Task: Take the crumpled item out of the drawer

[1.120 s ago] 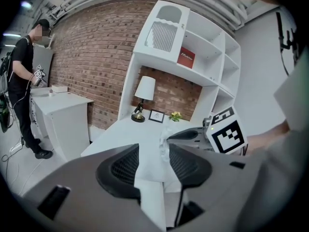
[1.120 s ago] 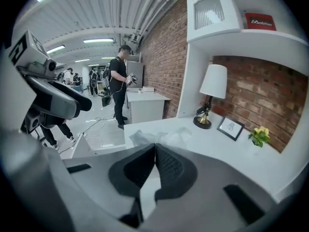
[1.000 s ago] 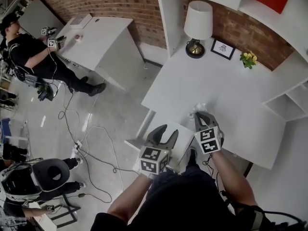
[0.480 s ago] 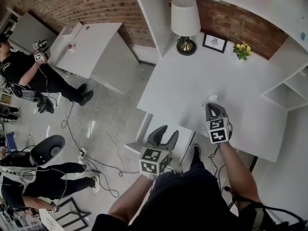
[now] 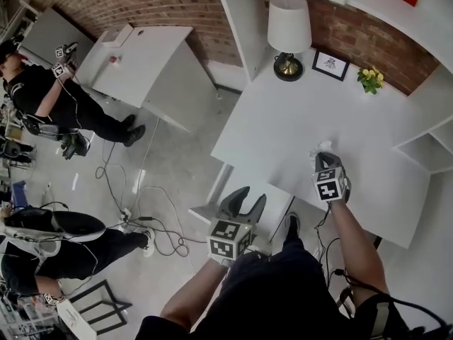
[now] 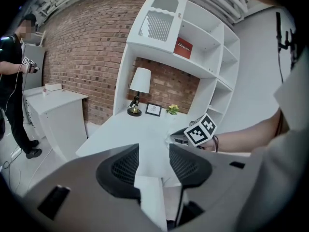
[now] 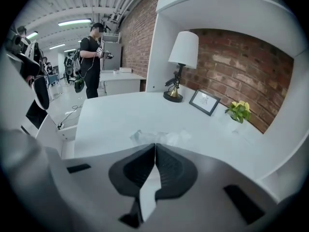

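Observation:
The crumpled item, a small wad of clear, whitish wrap, sticks out of the tips of my right gripper, whose jaws are shut on it. In the right gripper view the wad sits just past the closed right gripper, low over the white desk. My left gripper is open and holds nothing, hovering over the pulled-out white drawer below the desk's front edge. In the left gripper view the left gripper stands with its jaws spread, and the right gripper's marker cube is ahead on the right.
A lamp, a framed picture and yellow flowers stand at the back of the desk, under white shelves. Cables lie on the floor. A person stands by another white desk.
My right gripper has carried the crumpled item away from the drawer's edge, further right and onto the desk area. The left gripper has stayed open over the drawer.

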The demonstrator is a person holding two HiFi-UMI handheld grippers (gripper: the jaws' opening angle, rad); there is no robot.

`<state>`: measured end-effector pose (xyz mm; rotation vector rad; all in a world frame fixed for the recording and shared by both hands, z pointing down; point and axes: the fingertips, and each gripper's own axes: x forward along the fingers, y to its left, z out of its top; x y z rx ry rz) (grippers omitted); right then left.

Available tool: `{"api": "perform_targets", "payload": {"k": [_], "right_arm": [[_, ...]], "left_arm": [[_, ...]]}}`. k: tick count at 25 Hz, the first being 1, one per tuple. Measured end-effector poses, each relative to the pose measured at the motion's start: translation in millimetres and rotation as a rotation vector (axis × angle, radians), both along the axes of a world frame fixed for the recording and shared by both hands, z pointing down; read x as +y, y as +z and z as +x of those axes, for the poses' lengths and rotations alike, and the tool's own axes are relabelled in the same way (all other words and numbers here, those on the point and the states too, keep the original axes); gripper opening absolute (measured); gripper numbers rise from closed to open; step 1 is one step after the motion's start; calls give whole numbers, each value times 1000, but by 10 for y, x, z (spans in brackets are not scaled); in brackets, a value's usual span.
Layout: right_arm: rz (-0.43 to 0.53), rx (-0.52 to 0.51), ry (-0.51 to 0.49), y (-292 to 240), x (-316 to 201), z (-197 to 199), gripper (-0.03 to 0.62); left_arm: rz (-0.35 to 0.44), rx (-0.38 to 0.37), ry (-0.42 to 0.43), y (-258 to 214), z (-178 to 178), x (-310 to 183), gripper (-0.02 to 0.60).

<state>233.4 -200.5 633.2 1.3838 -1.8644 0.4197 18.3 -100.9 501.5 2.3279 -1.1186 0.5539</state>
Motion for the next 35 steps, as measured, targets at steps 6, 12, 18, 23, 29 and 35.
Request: {"api": "perform_targets", "payload": {"k": [6, 12, 18, 23, 29, 35], "right_arm": [[-57, 17, -14, 265, -73, -91, 5], [-40, 61, -15, 354, -146, -75, 14], [-3, 62, -14, 312, -153, -124, 114], [39, 27, 0, 86, -133, -184, 114], [91, -53, 22, -275, -114, -306, 89], [207, -108, 9, -761, -138, -460, 57]], "left_arm": [[-7, -22, -55, 30, -277, -7, 195], [-12, -11, -85, 90, -331, 10, 195], [-3, 2, -93, 108, -323, -25, 195], [7, 26, -89, 32, -305, -60, 195], [20, 41, -87, -68, -265, -88, 195], [68, 53, -131, -213, -356, -154, 183]]}}
